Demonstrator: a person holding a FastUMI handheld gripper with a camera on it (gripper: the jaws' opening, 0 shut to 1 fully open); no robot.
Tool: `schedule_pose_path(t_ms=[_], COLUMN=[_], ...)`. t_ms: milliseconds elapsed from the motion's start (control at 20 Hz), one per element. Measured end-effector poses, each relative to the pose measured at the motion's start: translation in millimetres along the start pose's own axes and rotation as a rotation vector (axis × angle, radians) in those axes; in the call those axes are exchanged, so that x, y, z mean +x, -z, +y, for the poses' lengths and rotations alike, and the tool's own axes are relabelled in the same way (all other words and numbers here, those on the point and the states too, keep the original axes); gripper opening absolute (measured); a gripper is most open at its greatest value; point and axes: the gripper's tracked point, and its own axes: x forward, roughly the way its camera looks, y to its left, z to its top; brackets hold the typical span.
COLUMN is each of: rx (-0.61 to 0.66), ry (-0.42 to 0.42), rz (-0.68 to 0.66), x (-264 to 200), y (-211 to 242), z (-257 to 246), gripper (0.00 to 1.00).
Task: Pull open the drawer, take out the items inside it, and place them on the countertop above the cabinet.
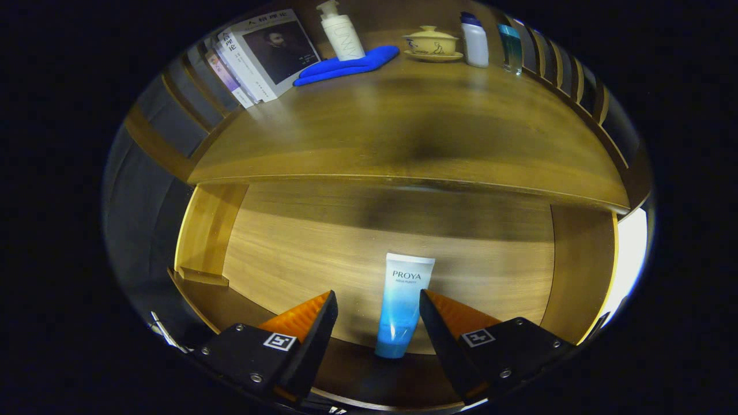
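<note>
The tongs (377,308) hang released over the open drawer (288,253), their fingers apart on either side of a tube (403,302) lying on the drawer floor. Beyond, the bench (403,127) carries books (259,57), a cloth (346,64) and bottles (341,31).

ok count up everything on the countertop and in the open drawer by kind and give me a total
Books: 2 or more, leaning
Bottles: 3, namely pump bottle, white bottle, teal bottle
Blue cloth: 1
Lidded cup on saucer: 1
Tube: 1, in the drawer, between the open tongs
Total: at least 8
</note>
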Motion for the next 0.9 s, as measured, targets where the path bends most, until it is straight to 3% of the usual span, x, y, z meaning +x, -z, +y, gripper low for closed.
schedule_pose_path(t_ms=[350,550,600,800,900], rx=[-0.066,-0.073,-0.097,-0.134,-0.126], ry=[0.067,0.092,0.112,0.101,0.083], rz=[0.145,0.141,0.136,0.087,0.048], x=[22.4,27.4,26.9,23.2,21.7], y=[35.5,30.0,29.6,30.4,28.4], z=[-13.7,-16.0,-20.5,-25.1,-24.4], gripper=[0.89,0.84,0.8,0.49,0.44])
